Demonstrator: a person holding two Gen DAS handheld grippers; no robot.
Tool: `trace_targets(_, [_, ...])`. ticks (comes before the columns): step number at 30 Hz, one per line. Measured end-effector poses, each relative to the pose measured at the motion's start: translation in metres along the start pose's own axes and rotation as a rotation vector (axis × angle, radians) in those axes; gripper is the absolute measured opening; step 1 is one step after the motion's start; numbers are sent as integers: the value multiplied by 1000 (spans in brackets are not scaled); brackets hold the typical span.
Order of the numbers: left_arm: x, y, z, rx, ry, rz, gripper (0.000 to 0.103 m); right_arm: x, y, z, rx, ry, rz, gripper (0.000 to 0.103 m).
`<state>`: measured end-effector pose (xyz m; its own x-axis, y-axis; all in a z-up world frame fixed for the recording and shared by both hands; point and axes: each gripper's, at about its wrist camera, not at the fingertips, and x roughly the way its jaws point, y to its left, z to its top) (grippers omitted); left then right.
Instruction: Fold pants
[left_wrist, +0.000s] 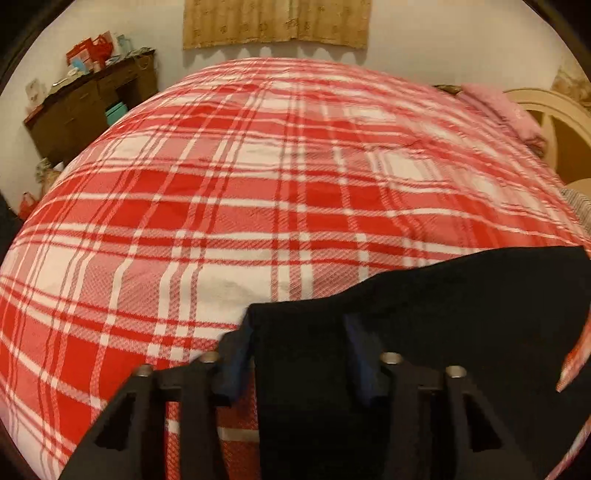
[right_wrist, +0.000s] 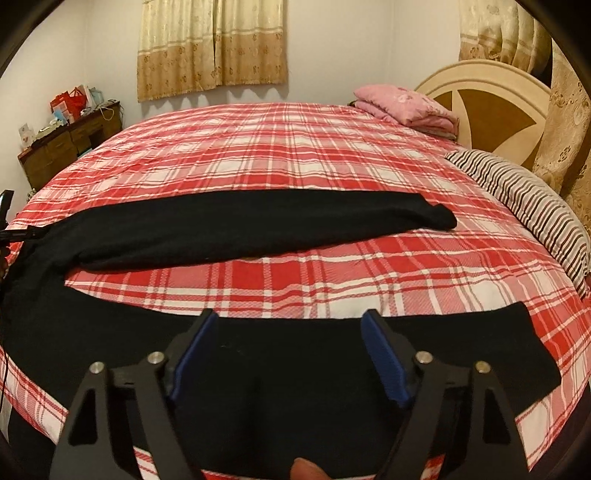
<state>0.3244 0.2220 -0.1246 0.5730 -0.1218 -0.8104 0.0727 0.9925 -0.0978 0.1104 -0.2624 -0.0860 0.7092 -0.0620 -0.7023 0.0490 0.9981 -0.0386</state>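
While the black pants (right_wrist: 236, 229) lie spread across the plaid bedspread (right_wrist: 332, 155), one leg reaching toward the striped pillow (right_wrist: 524, 199), the left gripper (left_wrist: 295, 354) has fabric between its half-closed jaws; a firm pinch cannot be confirmed. The right gripper (right_wrist: 288, 350) stands spread over the near leg. Risk: cloth slipping free when lifted.

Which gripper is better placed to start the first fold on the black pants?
Probably the left gripper: the pants corner already lies between its fingers. The right gripper hovers, jaws open, above the middle of the near leg, with no edge to grasp.
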Motion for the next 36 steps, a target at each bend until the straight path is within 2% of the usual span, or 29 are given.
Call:
trace_targets(2, [-1,4,0,-14,-10,-54,29,4,-6,3,6,13,16,71])
trace_targets(4, [1,7,-2,-30,-10,-81,29,6,-15,7,-3,23,9,64])
trace_targets(8, [6,4,-5,-13,-11,-71,29,8,-39,19,-1,15,-33,62])
trace_targets(14, [7,7,-2,-7,-7,-85,27,34,-119,48,107,57,-96,61])
trace_targets(15, [6,7,-3,-5,-15,-86,25,40,-132,53,122,70,-106,58])
trace_targets(16, [5,6,-3,2,-21,-91,16,47,-148,58,139,84,-111,48])
trace_targets(18, [4,1,-3,24,-26,-83,14,61,-179,70,187,109,-101,39])
trace_targets(22, [8,-1,-2,26,-15,-77,13,92,-226,97,268,112,-90,38])
trace_targets(28, [11,-3,-2,42,-5,-66,14,157,-237,136,220,161,-29,38])
trace_targets(31, [12,-6,-2,49,-4,-51,14,190,-236,146,194,203,1,44])
trace_targets(34, [12,-9,-1,64,-7,-38,13,220,-236,148,187,254,29,44])
trace_targets(35, [11,-10,-1,75,-11,-34,12,226,-236,148,190,269,44,37])
trace_targets(36, [11,-12,-1,89,-13,-28,12,232,-235,147,188,286,63,20])
